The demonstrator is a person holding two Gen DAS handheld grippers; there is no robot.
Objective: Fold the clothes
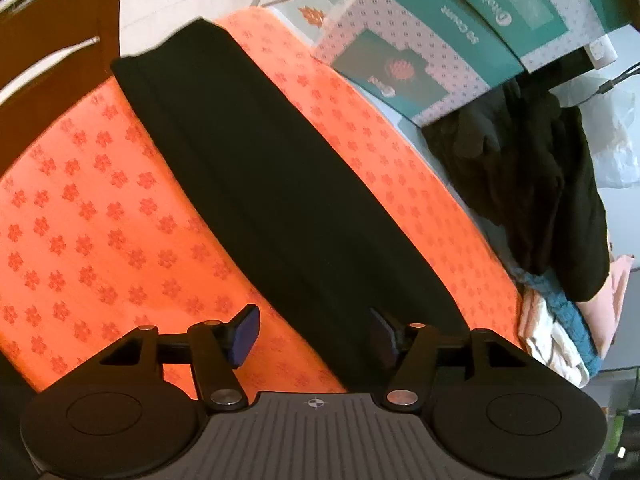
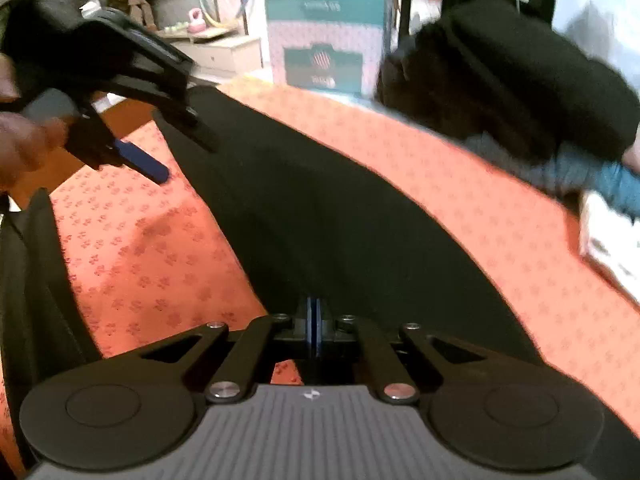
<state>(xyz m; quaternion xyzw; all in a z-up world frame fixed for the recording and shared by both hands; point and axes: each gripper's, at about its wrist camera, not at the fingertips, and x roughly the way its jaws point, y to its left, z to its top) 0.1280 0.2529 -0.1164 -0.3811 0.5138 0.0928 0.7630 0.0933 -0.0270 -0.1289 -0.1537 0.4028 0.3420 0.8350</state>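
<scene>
A long black garment (image 1: 256, 184) lies folded into a narrow strip across the orange flowered cloth (image 1: 88, 216). My left gripper (image 1: 316, 338) hovers open over its near part; the left blue pad is above the cloth and the right finger above the black fabric, with nothing between them. In the right wrist view the same black garment (image 2: 320, 216) widens toward the camera and runs up to my right gripper (image 2: 314, 320), whose blue pads are pressed together on its near edge. The left gripper (image 2: 156, 160), held by a hand, hangs open by the garment's far left side.
A heap of dark clothes (image 1: 532, 184) lies at the right on lighter folded items (image 1: 560, 332); the same heap (image 2: 520, 76) is blurred in the right wrist view. Teal and patterned boxes (image 1: 432, 52) stand behind the table. A wooden chair (image 1: 52, 60) is at the far left.
</scene>
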